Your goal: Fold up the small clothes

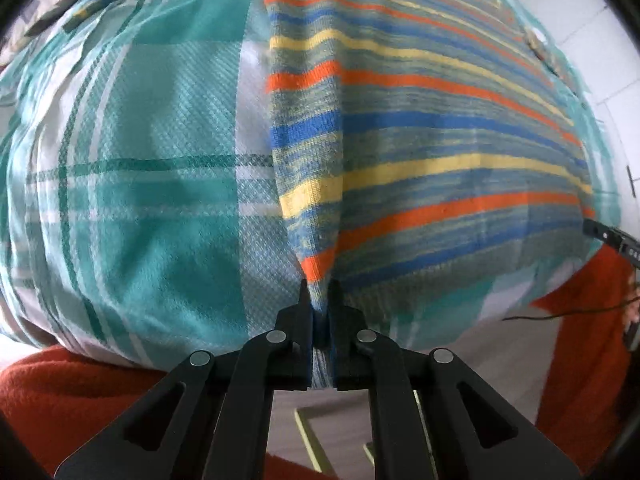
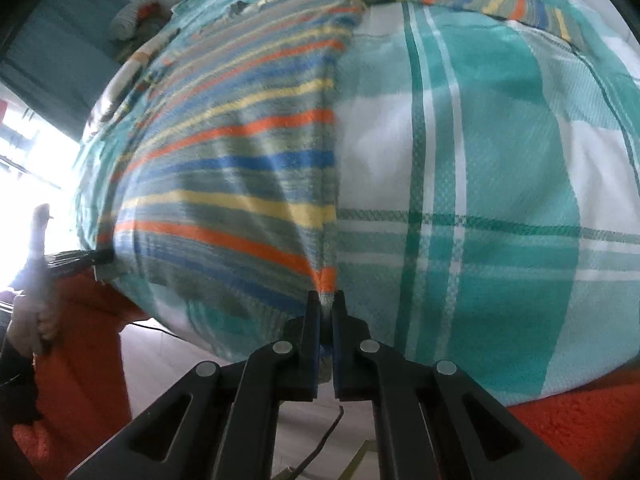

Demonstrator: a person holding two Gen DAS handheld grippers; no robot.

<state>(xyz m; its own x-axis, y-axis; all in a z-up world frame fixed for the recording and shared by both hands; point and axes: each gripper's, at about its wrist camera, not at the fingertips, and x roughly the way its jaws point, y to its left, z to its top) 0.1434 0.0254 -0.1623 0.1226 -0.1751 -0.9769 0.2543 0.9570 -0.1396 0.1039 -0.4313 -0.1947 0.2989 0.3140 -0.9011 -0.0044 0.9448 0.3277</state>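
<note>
The striped garment [image 1: 440,128] lies flat on the green checked bedsheet [image 1: 140,160], and each gripper is pinched on one of its two near corners. In the left wrist view the left gripper [image 1: 320,300] sits at the lower centre of the frame, its two fingers pressed together on the near left corner of the cloth, and the garment spreads from there toward the upper right. In the right wrist view the right gripper [image 2: 327,304] has its fingers closed on the near right corner, and the cloth spreads toward the upper left of the frame. So the hem runs from one gripper to the other, and the long axis of the garment goes away from both, toward the top of each frame. Both hands seem equally near to it. A sleeve [image 2: 500,0] probably lies at the upper right of the right view, but the blur makes this uncertain. I judge the next move is to carry both corners forward, along this axis, to fold the garment in half.
</note>
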